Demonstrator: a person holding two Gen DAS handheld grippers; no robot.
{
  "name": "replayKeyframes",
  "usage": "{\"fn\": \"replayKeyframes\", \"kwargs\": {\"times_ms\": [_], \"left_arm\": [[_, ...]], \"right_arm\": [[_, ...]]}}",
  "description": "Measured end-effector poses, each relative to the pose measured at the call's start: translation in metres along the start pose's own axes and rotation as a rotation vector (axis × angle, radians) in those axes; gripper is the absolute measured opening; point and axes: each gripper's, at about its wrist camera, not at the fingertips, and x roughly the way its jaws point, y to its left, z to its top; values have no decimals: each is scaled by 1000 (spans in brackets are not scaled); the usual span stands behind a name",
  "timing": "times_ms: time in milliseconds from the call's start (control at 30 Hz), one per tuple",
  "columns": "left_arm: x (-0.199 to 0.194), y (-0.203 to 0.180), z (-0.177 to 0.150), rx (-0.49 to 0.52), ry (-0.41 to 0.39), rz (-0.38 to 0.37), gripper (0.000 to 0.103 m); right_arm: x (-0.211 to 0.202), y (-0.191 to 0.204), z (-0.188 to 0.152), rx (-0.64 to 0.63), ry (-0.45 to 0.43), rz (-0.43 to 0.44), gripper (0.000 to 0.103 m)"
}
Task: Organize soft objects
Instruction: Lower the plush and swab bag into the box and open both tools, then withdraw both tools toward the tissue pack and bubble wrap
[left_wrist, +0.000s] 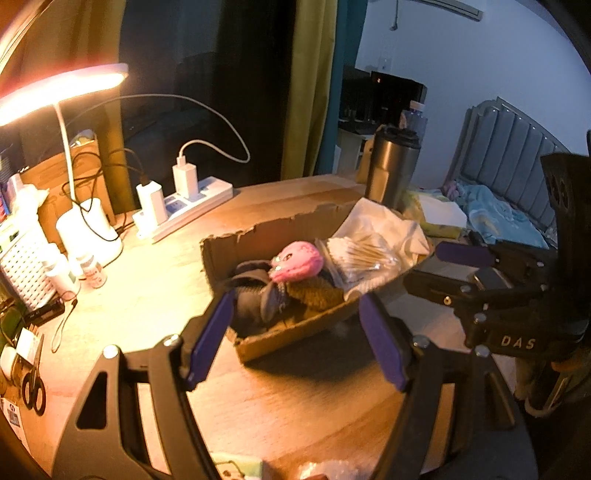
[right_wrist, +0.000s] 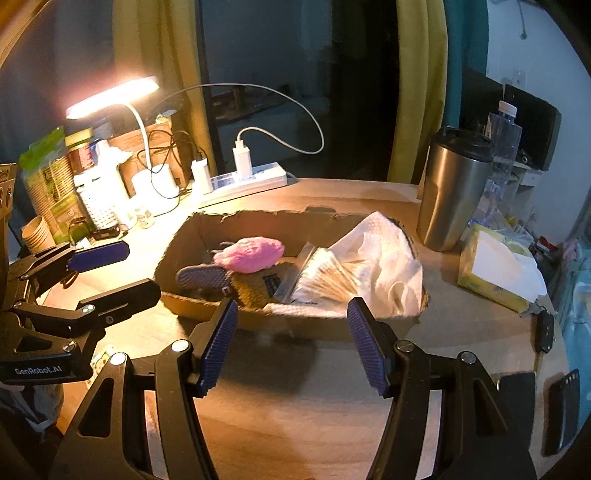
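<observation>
Cardboard box (right_wrist: 207, 230): open-topped, torn rim, on the desk (right_wrist: 295, 406) at 12 o'clock of both grippers; light and stiff by the look of it, walls likely to buckle if pinched; already holds every soft item listed

White cloth (right_wrist: 384, 258): crumpled at the 3 o'clock end of the box, draped over the rim; limp and light, best taken by a raised fold

Cotton swab bag (right_wrist: 328, 277): clear plastic, lying against the cloth; probably slippery, take it by a corner

Pink plush toy (right_wrist: 255, 254): fuzzy, rounded, towards the 9 o'clock end, resting on darker pieces; squashy and very light, a pinch across its middle should hold

Mustard knit piece (right_wrist: 255, 288): under the plush, soft, partly hidden

Dark dotted fabric piece (right_wrist: 203, 277): by the near wall; what it is I cannot tell

Left gripper (left_wrist: 297, 341): jaws released, holding nothing, just short of the box

Right gripper (right_wrist: 293, 343): jaws released, empty, likewise just short of the near wall
</observation>
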Motion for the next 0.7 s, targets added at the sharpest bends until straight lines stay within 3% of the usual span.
{"fn": "replayKeyframes", "kwargs": {"times_ms": [700], "left_arm": [[-59,26,-61,0,-16,2,73]], "right_arm": [[-22,67,-46,-32,34,6,65]]}}
